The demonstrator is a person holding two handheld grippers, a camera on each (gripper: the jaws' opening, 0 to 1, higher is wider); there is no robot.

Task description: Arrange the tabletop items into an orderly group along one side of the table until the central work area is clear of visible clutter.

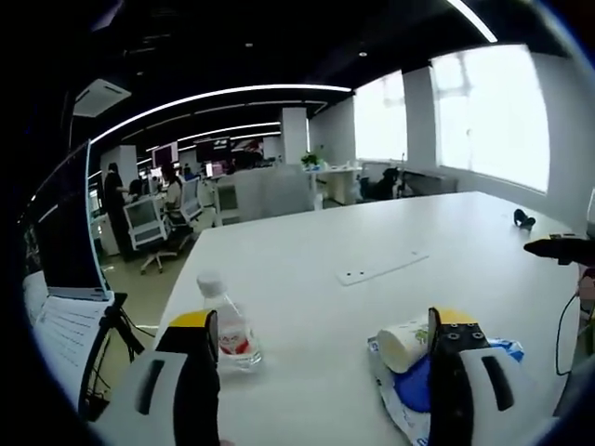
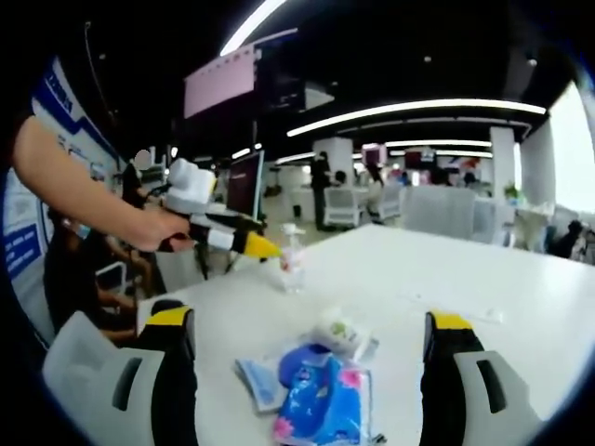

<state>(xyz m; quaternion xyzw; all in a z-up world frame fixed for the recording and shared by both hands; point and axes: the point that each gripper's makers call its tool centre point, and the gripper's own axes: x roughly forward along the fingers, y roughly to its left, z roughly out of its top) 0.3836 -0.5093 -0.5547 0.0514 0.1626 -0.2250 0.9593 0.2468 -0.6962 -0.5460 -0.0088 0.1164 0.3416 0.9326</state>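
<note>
On the white table (image 1: 372,232) a clear water bottle (image 1: 231,325) with a red label stands beside my left jaw. A paper cup (image 1: 404,344) lies on its side on a blue snack packet (image 1: 411,388) and crumpled wrappers, next to the right jaw. My left gripper (image 1: 325,372) is open above the table's near edge with nothing between its jaws. In the right gripper view the packet (image 2: 325,395), cup (image 2: 342,333) and bottle (image 2: 293,260) lie ahead. My right gripper (image 2: 311,372) is open and empty. The left gripper (image 2: 256,245), held by a hand, hovers near the bottle.
A flat cable cover (image 1: 381,269) sits mid-table. A small black object (image 1: 523,219) and a black device with a cable (image 1: 561,249) are at the right edge. A dark screen (image 1: 65,232) and a tripod (image 1: 107,344) stand left of the table. People sit at desks behind.
</note>
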